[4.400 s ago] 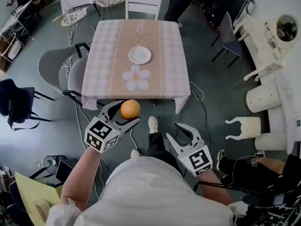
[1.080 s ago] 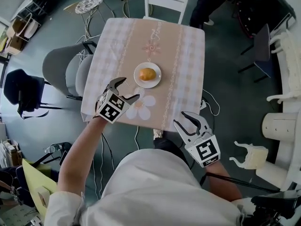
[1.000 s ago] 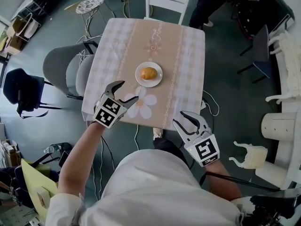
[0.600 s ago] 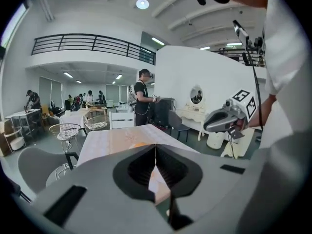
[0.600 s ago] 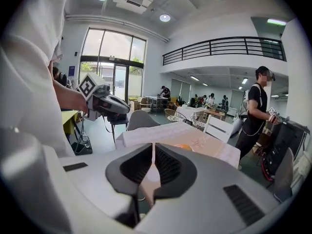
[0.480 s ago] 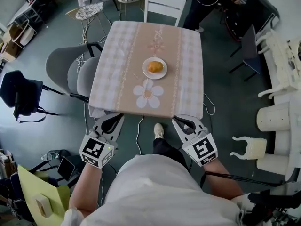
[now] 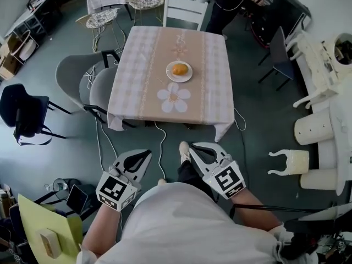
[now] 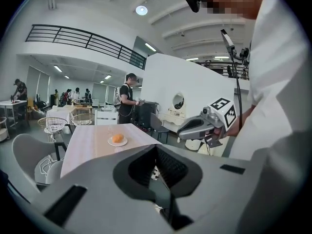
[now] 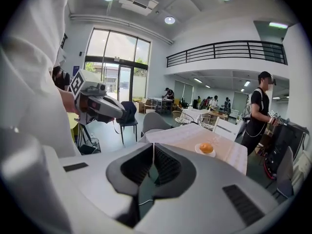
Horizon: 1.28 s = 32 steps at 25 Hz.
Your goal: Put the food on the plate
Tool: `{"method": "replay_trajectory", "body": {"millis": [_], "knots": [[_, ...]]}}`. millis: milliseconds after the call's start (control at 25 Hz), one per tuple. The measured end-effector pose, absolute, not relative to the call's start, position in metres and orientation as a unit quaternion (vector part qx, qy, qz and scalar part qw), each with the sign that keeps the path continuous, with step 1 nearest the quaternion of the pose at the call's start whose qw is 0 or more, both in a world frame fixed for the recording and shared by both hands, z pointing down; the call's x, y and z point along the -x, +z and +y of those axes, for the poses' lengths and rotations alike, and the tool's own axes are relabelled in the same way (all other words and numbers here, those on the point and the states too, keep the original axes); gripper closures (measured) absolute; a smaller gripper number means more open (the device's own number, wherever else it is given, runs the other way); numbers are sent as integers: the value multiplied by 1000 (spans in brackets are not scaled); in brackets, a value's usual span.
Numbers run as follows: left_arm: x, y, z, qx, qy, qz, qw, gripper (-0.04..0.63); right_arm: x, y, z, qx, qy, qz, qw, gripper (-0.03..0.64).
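1. Food [image 7: 179,69] sits on the plate [image 7: 170,76], at the far middle of the counter [image 7: 137,92].
2. Near the person, off the counter, the left tool [image 7: 147,154] and right tool [image 7: 193,146] are each pressed together, empty.
3. The task looks finished; nothing remains.

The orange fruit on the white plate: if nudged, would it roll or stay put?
Probably roll: the orange fruit looks round, with no flat side showing. The white plate looks shallow, so its rim would likely stop only a gentle nudge. The fruit keeps a plump outline, so it is likely firm, though its skin is too small to judge.
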<state>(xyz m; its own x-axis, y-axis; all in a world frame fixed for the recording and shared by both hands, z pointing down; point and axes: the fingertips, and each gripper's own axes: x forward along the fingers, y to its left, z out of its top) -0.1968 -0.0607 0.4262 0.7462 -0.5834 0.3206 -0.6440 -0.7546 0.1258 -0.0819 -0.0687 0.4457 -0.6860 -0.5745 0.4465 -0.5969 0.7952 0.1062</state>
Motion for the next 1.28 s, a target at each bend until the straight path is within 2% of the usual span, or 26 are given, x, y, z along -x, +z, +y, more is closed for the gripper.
{"method": "replay_trajectory", "body": {"millis": [640,1280], "knots": [[202,430,28,-939,141,-293,109,586,121,442,21,-306,0,-923,235,603],[209,436,35,-938,143,-294,116,586,132,444,29,-298,-5,-923,244,604]]}}
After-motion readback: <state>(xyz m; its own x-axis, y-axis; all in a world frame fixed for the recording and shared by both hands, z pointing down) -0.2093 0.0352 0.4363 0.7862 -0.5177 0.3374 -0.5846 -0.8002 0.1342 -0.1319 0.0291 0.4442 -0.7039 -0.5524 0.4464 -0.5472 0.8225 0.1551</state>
